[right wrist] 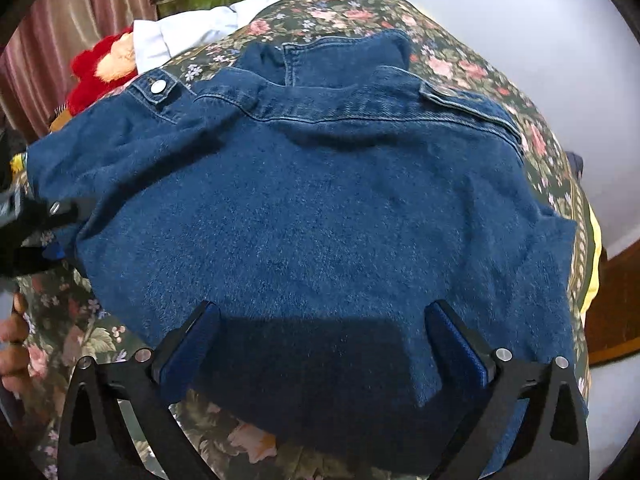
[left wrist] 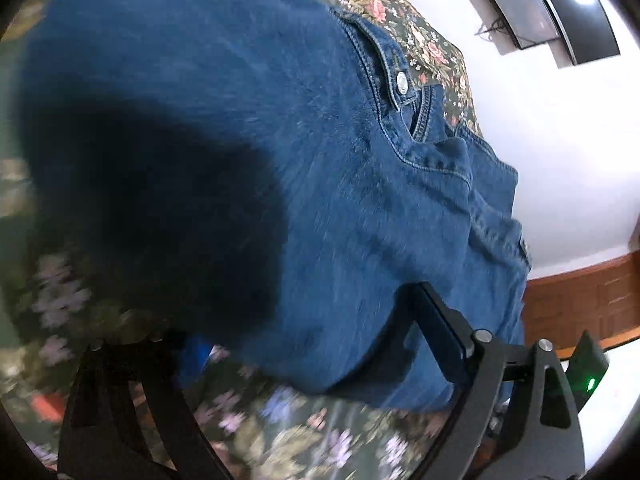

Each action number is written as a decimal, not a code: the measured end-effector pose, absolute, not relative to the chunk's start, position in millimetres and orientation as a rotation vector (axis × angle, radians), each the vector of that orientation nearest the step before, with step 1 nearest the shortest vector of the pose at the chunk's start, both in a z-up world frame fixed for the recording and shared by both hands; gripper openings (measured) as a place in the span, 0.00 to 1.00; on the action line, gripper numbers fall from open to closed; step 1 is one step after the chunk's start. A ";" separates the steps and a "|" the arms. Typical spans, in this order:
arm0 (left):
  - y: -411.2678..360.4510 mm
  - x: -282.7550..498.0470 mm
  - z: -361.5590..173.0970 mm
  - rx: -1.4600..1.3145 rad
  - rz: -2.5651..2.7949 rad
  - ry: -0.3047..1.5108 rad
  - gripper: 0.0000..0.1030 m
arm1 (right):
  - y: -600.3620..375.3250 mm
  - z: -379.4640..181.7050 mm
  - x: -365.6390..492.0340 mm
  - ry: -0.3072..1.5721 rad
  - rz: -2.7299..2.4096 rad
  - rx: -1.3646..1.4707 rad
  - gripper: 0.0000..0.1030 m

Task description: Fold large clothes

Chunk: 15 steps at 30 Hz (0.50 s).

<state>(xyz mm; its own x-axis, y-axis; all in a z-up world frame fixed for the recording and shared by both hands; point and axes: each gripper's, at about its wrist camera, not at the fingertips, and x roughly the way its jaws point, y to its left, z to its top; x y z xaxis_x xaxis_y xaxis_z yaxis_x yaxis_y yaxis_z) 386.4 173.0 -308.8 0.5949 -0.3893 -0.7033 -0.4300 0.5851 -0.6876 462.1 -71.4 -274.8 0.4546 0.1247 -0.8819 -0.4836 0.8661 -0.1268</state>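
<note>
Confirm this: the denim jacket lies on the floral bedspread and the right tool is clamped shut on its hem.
Not quite. In the right wrist view the right tool stands wide open over the denim jacket, its pads apart and pinching no cloth. The rest holds: the jacket lies on the floral bedspread.

The denim jacket (right wrist: 320,208) lies on the flowered bedspread (right wrist: 460,64). Relative to the jacket, my right gripper (right wrist: 322,344) hovers over its near hem, a stuffed toy (right wrist: 100,68) sits behind its left shoulder, and my left gripper (right wrist: 44,236) is at its left edge.
</note>
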 end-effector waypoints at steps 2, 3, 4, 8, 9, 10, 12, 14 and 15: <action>173.7 396.1 -311.7 -1.015 0.057 0.970 0.89 | -71.0 -276.1 461.6 1.033 0.395 -0.397 1.00; 172.9 400.4 -311.6 -1.025 0.088 0.959 0.89 | -72.0 -276.4 461.9 1.034 0.400 -0.392 1.00; 172.3 402.0 -311.5 -1.030 0.105 0.954 0.89 | -71.9 -275.8 463.0 1.034 0.402 -0.388 1.00; 167.0 408.1 -304.8 -0.991 0.270 0.941 0.65 | -70.1 -274.9 462.2 1.029 0.404 -0.387 1.00; 164.8 409.1 -302.5 -0.965 0.307 0.942 0.62 | -69.3 -274.8 461.8 1.029 0.403 -0.387 1.00; 161.0 408.4 -298.2 -0.935 0.338 0.932 0.57 | -69.2 -274.6 461.6 1.031 0.402 -0.386 1.00; 154.8 405.2 -289.0 -0.890 0.375 0.908 0.47 | -68.9 -273.3 461.1 1.038 0.400 -0.382 1.00; 151.9 400.1 -275.6 -0.849 0.391 0.882 0.34 | -69.6 -270.4 459.7 1.047 0.400 -0.376 1.00; 151.9 397.8 -270.4 -0.844 0.383 0.872 0.33 | -70.2 -268.5 458.4 1.052 0.405 -0.373 1.00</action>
